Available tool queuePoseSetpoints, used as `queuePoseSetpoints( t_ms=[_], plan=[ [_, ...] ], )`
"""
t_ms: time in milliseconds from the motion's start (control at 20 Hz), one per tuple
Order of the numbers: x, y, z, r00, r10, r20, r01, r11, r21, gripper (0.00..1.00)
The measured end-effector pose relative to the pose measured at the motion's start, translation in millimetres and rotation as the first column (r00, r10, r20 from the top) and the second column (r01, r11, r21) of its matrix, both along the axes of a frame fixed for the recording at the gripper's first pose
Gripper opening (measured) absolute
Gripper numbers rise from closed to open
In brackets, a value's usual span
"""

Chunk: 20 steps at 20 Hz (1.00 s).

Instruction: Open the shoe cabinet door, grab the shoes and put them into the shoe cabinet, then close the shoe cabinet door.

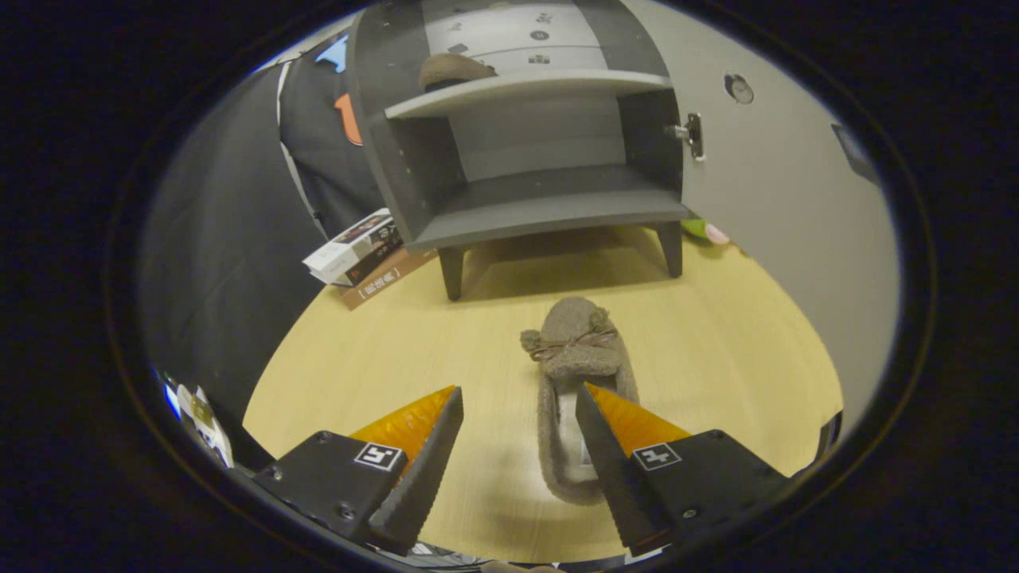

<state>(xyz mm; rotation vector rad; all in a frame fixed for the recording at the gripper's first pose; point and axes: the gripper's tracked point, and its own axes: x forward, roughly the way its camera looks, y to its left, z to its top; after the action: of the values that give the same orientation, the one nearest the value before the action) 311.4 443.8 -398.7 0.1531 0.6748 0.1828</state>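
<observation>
A grey-brown fuzzy slipper (575, 350) with a small bow lies on the wooden table (382, 350), toe toward the cabinet. My gripper (517, 402) is open above its heel end; the right finger (605, 446) overlaps the slipper's opening, the left finger (434, 446) hangs over bare table. Beyond stands the grey shoe cabinet (525, 207) on short legs, its door (788, 207) swung open to the right. A second slipper (452, 70) rests on the upper shelf; the lower shelf is bare.
Boxes (358, 247) and a brown flat box (382, 282) lie left of the cabinet by the black cloth wall. A green and pink object (704, 231) peeks out behind the cabinet's right leg, near the door's foot.
</observation>
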Motion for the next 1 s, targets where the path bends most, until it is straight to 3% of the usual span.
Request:
queuePoseSetpoints(
  t_ms=[400,600,700,800,1000],
  plan=[
    [50,7,-24,1.000,0.020,-0.022,-0.020,1.000,0.020,0.90],
    [58,6,-33,0.998,0.027,-0.050,-0.026,0.999,0.027,0.80],
    [63,-9,-36,0.998,-0.028,-0.055,0.028,1.000,0.004,0.47],
    [64,-7,-36,0.996,-0.013,-0.085,0.015,1.000,0.021,0.13],
    [63,-8,-28,0.997,0.000,-0.080,0.001,1.000,0.015,0.07]
  ],
)
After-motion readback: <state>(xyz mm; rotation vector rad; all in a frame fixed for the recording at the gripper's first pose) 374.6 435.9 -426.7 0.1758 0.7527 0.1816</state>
